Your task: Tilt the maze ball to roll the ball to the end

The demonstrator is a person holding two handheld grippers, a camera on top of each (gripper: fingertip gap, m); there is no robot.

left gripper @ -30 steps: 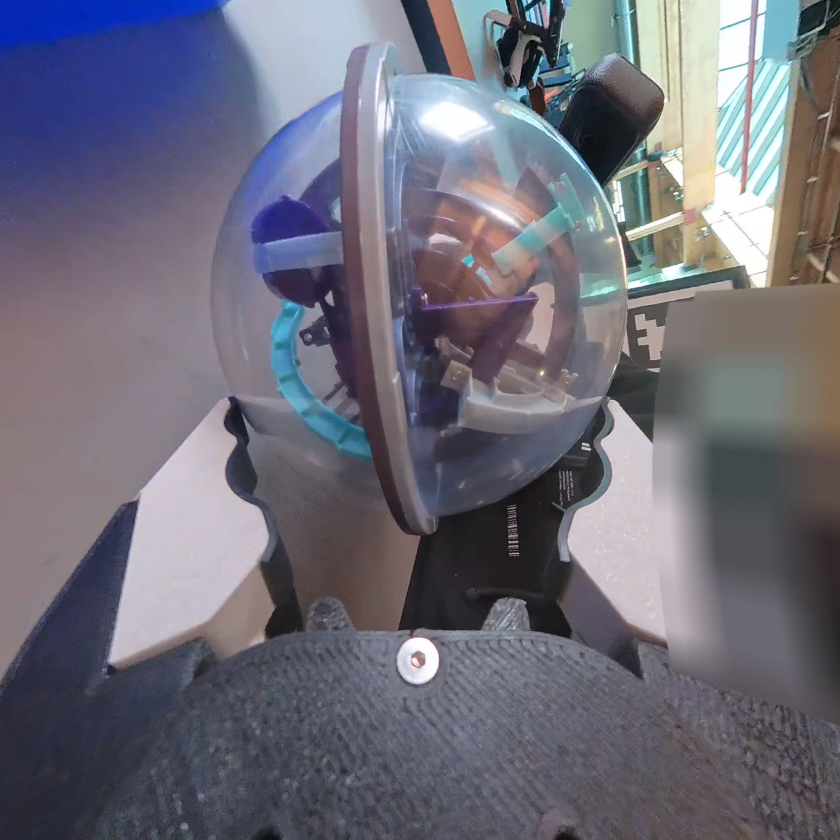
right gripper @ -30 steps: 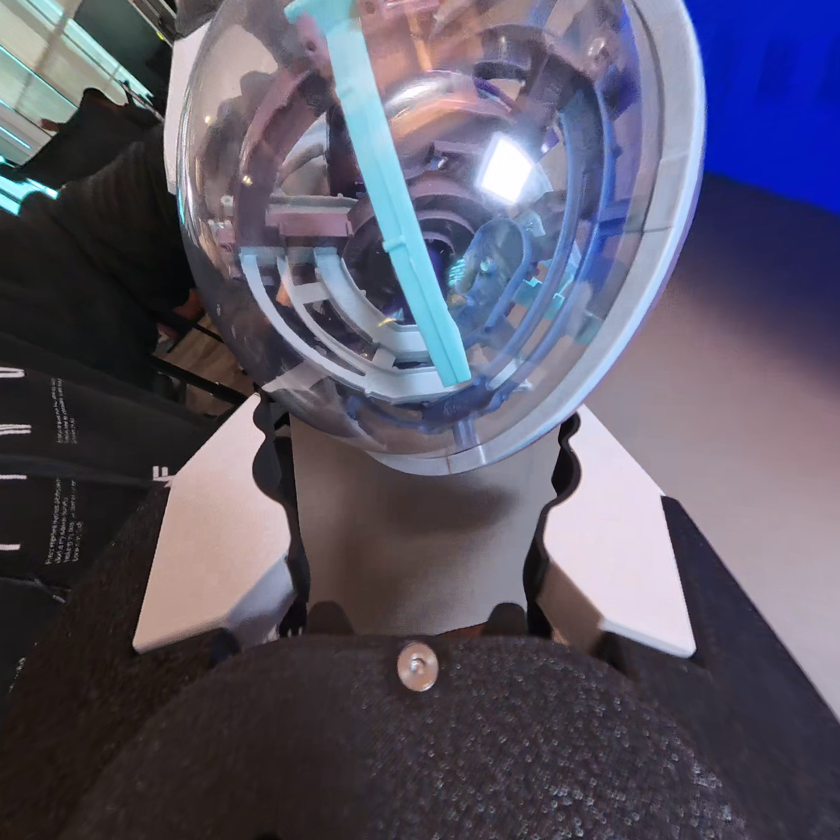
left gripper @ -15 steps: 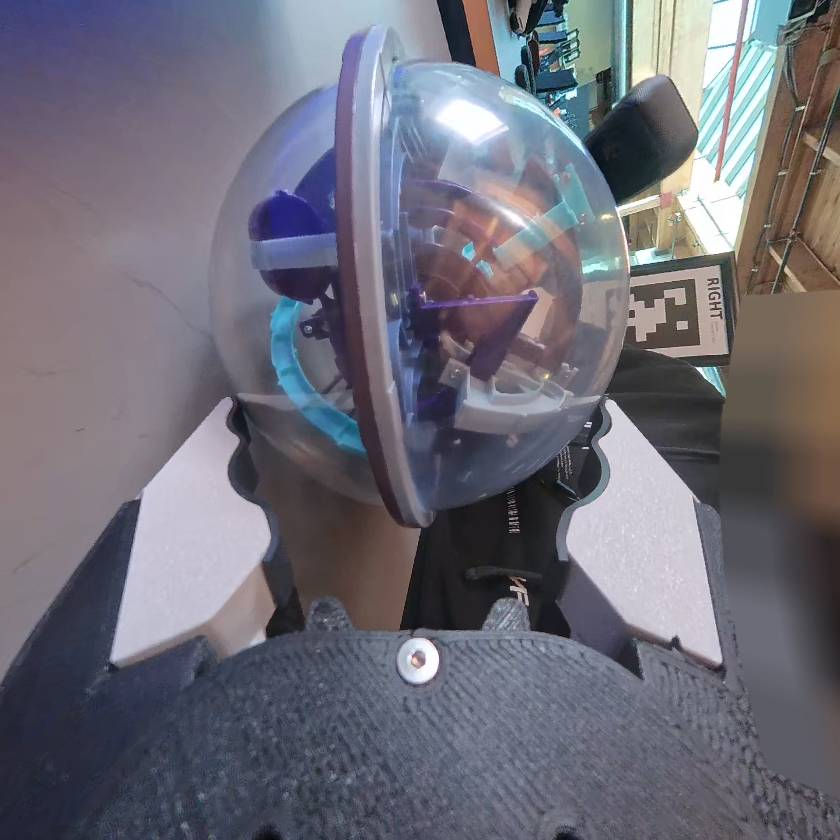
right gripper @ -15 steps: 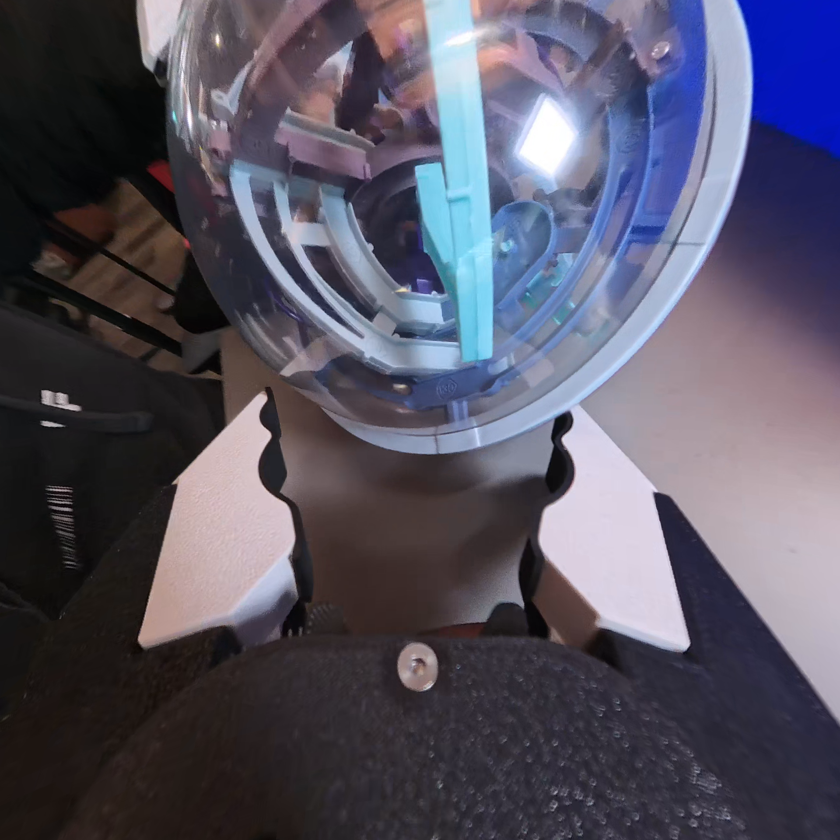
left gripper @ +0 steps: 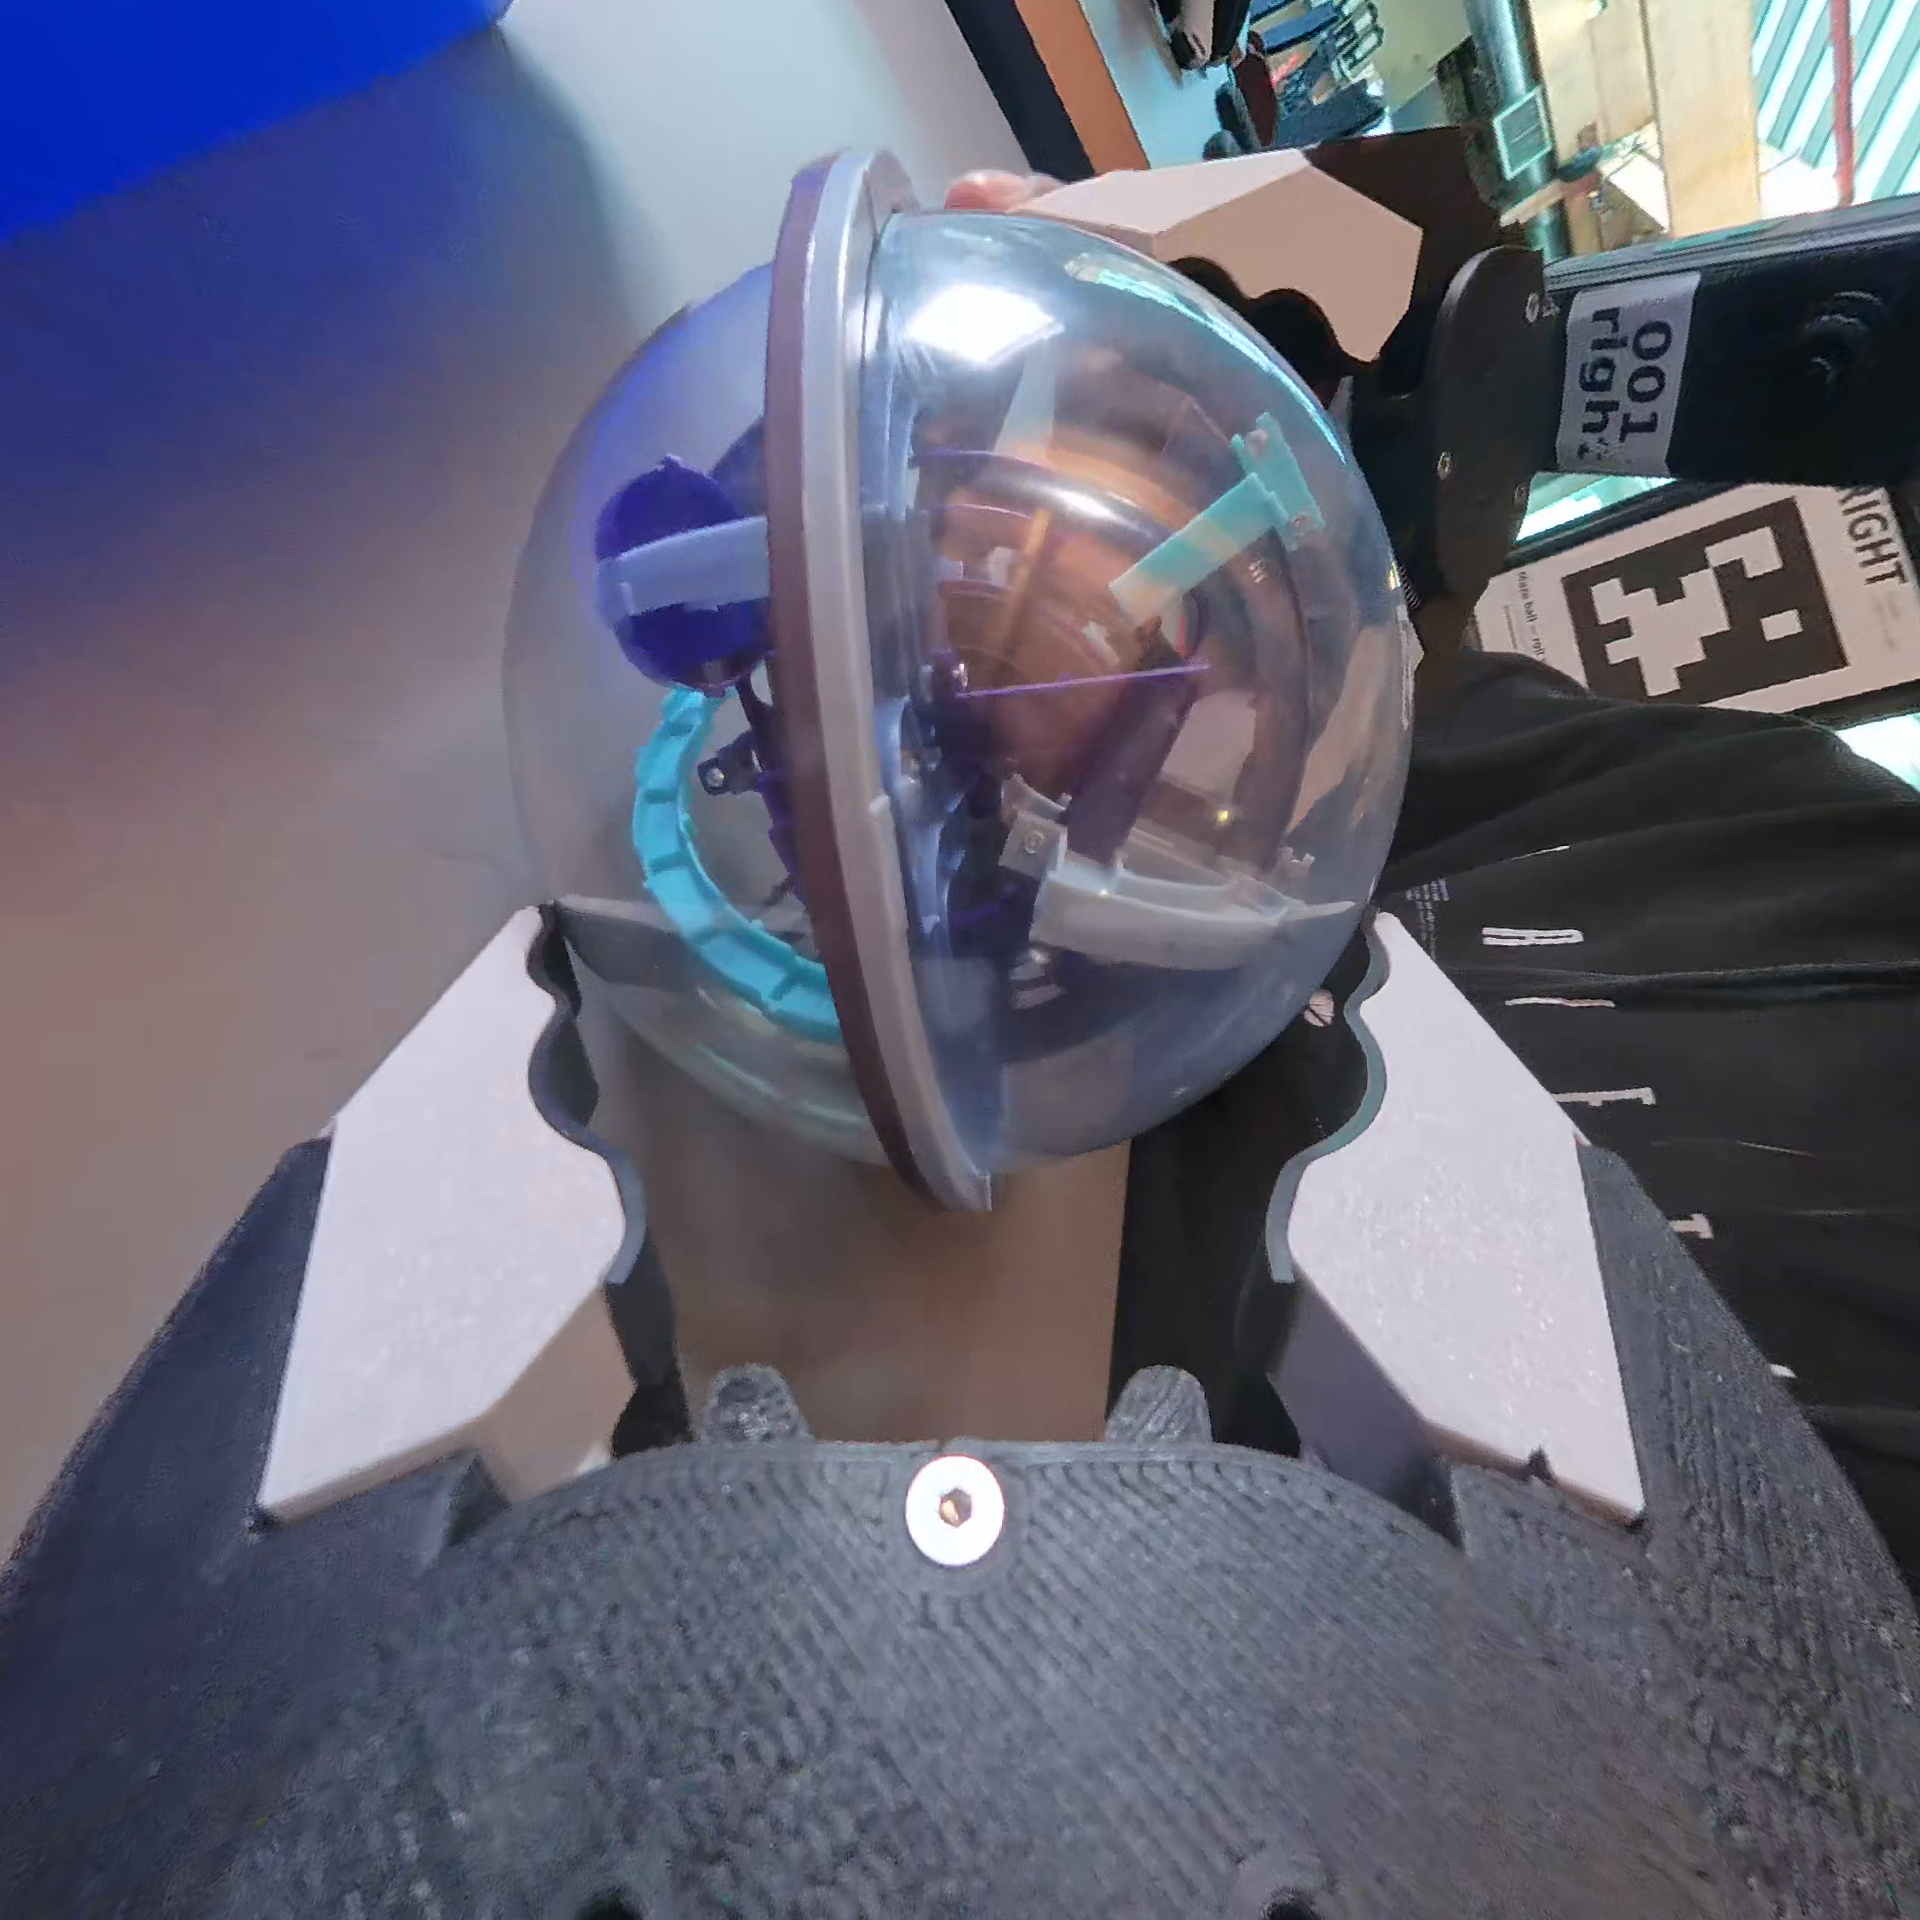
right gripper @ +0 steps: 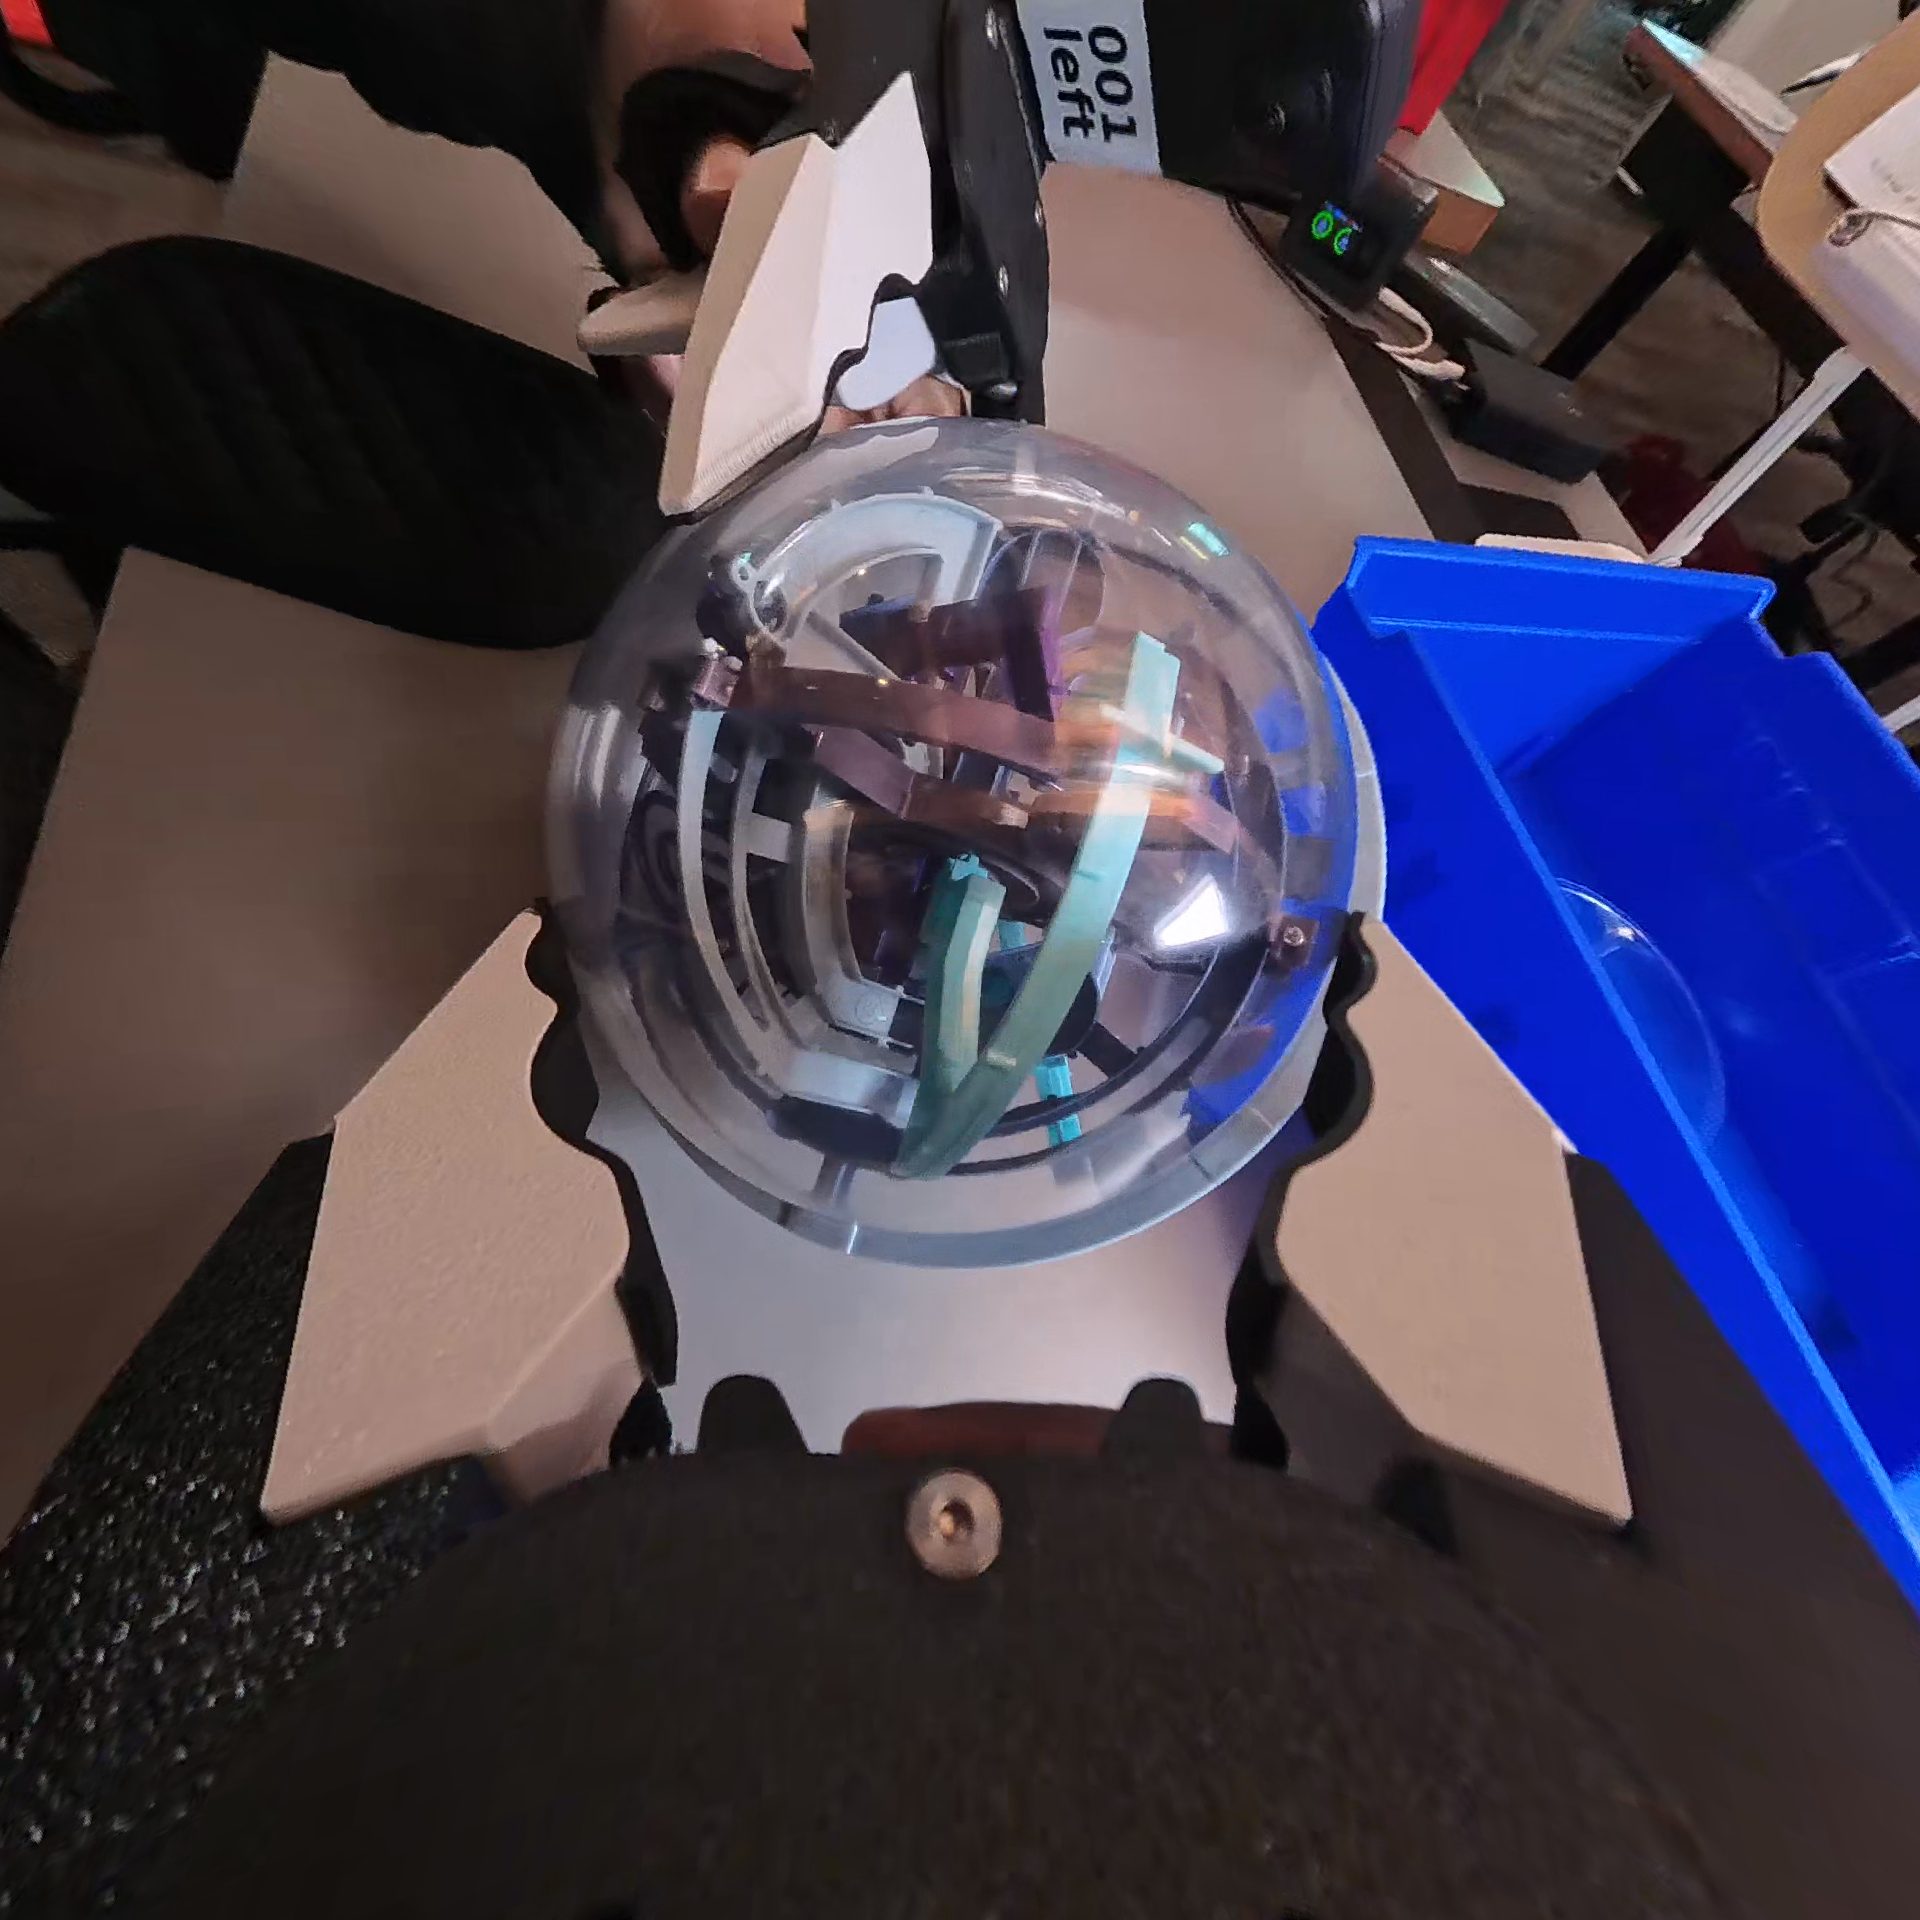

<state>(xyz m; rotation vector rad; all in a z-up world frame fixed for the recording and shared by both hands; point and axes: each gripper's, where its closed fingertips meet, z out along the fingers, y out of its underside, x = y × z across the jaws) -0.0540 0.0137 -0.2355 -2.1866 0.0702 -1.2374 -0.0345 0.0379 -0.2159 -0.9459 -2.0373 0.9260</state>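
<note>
The maze ball (left gripper: 956,675) is a clear sphere with a grey equator ring and purple, teal and grey tracks inside. My left gripper (left gripper: 956,935) is shut on its lower sides, with the ring standing nearly upright. My right gripper (right gripper: 945,935) is shut on the same maze ball (right gripper: 956,883) from the opposite side. A right gripper finger (left gripper: 1226,239) shows over the ball's top in the left wrist view. A left gripper finger (right gripper: 779,332) shows behind the ball in the right wrist view. I cannot make out the small ball inside.
A blue plastic bin (right gripper: 1662,883) lies close to the right of the ball over the beige table (right gripper: 208,883). A black chair back (right gripper: 260,447) is at the far left. A person's black garment (left gripper: 1610,935) and a black-and-white marker card (left gripper: 1714,613) are on the right.
The right wrist view has swung from looking up at the ball to looking down on it over the table, bringing the blue bin into view. The ball has turned between the grippers.
</note>
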